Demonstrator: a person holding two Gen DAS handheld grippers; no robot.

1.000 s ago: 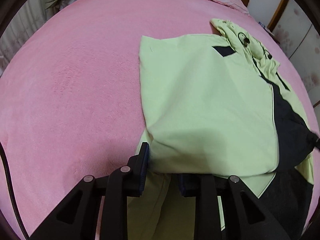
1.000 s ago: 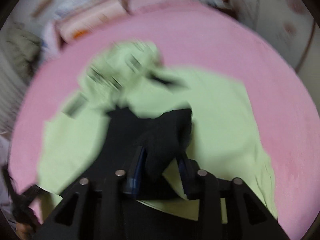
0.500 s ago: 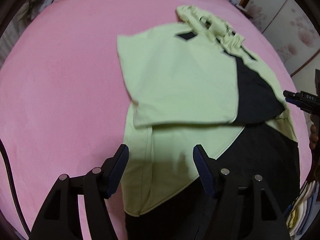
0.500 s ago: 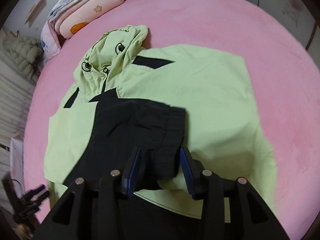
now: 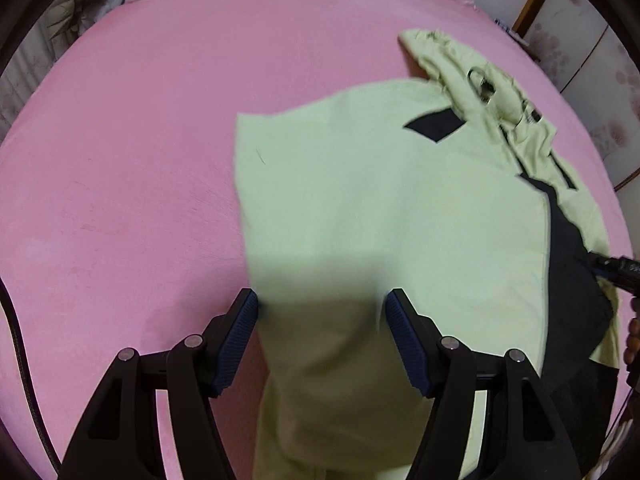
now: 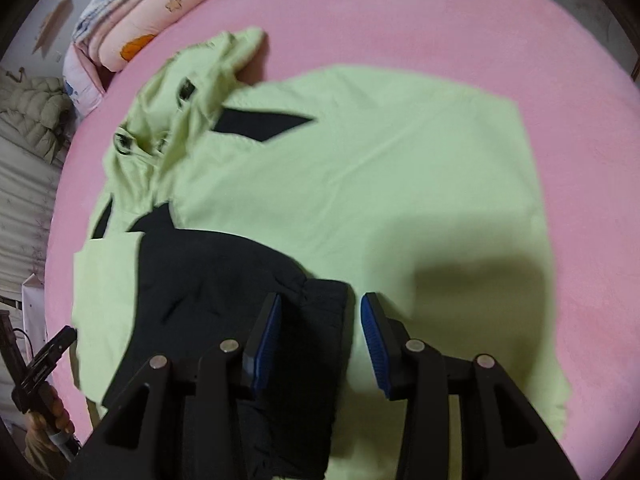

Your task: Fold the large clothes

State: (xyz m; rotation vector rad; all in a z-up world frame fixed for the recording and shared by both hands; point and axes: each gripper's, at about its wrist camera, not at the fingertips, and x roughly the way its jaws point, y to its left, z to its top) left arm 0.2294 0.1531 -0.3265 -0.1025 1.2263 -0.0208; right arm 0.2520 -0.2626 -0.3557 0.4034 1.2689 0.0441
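Observation:
A light green and black hooded jacket [image 5: 380, 208] lies on the pink bed [image 5: 140, 140], hood at the far end, both sides folded in. My left gripper [image 5: 320, 300] is open above its near green part and holds nothing. In the right wrist view the jacket [image 6: 360, 184] fills the middle. My right gripper [image 6: 320, 300] is open over the end of the folded black sleeve [image 6: 224, 280], which lies on the green fabric. The right gripper's tip also shows in the left wrist view [image 5: 612, 266].
Pink and patterned pillows [image 6: 132, 28] lie at the head of the bed. A grey padded quilt [image 6: 32, 104] sits beside the bed at the left. A wardrobe [image 5: 592, 60] stands to the right of the bed.
Both grippers have opened and let go of the fabric. The right one released the black sleeve onto the jacket. The left one released the green edge and now hovers over it.

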